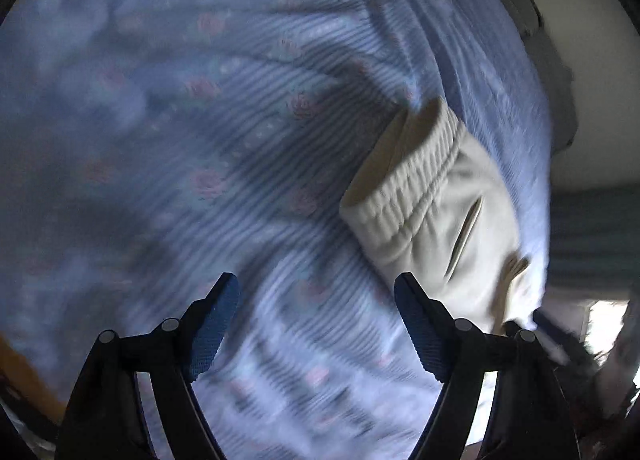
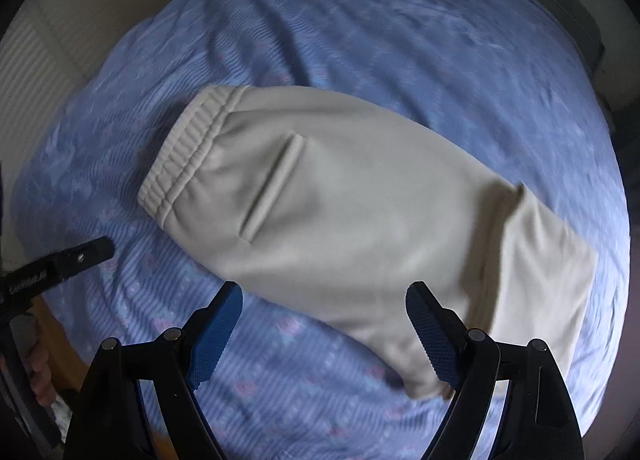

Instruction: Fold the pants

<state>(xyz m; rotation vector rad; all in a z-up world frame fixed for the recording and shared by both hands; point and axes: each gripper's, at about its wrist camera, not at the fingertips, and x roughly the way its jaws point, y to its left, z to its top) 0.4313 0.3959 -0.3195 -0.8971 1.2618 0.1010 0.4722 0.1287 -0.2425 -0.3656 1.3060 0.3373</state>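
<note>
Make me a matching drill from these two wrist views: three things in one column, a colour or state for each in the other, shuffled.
Things:
1. pants
2. bedsheet
3. right gripper

States:
A. blue, striped, with pink flowers
B. jaws open, holding nothing
C. cream, lying partly folded, elastic waistband to the left

Pairs: 1-C, 2-A, 3-B

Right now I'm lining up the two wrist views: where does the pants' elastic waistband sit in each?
Left wrist: the waistband sits right of centre, opening leftward.
Right wrist: it sits left of centre, above the open right gripper.
Shared landmark: the pocket slit beside it.
</note>
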